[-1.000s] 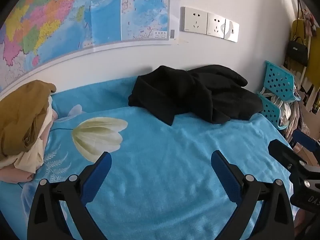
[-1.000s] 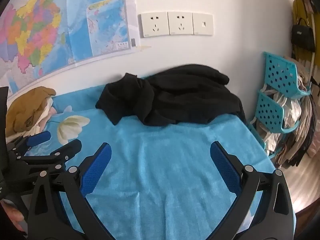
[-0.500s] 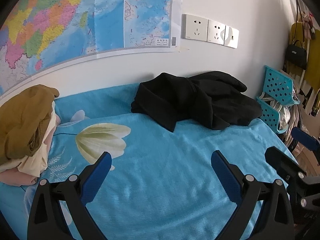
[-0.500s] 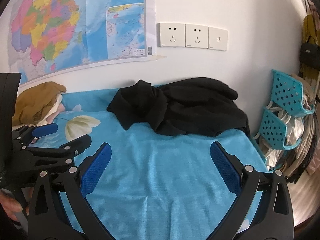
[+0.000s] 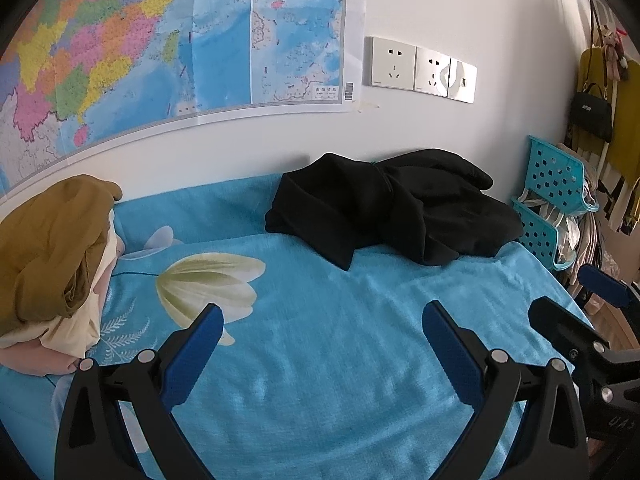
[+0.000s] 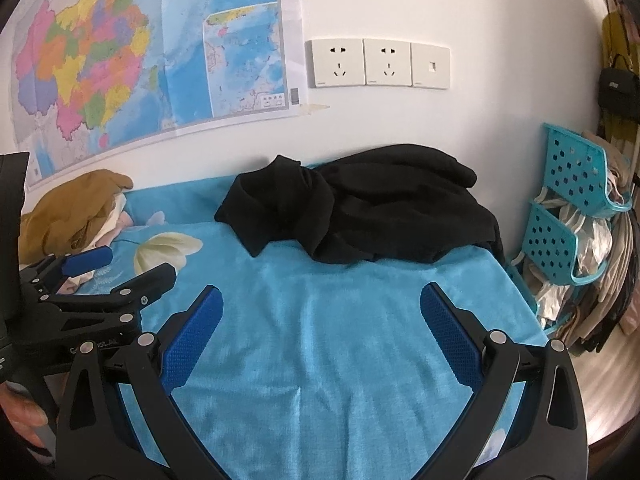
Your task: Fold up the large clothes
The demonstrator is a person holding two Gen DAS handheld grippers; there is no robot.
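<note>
Left wrist view: one crumpled black garment (image 5: 392, 204), both grippers (image 5: 320, 316) (image 6: 320, 298) spread, empty.

Left hand-held gripper (image 5: 320, 320) jaws spread wide, right hand-held gripper (image 6: 320, 302) likewise

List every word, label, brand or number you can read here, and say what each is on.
None can be read for certain.
Wall map: place names and legend boxes, too small.
Barcode strip at the map's corner: illegible.
Wall sockets: tiny marks, illegible.
Right gripper body: pale lettering, unclear.
Left gripper body: engraved lettering, blurred.
</note>
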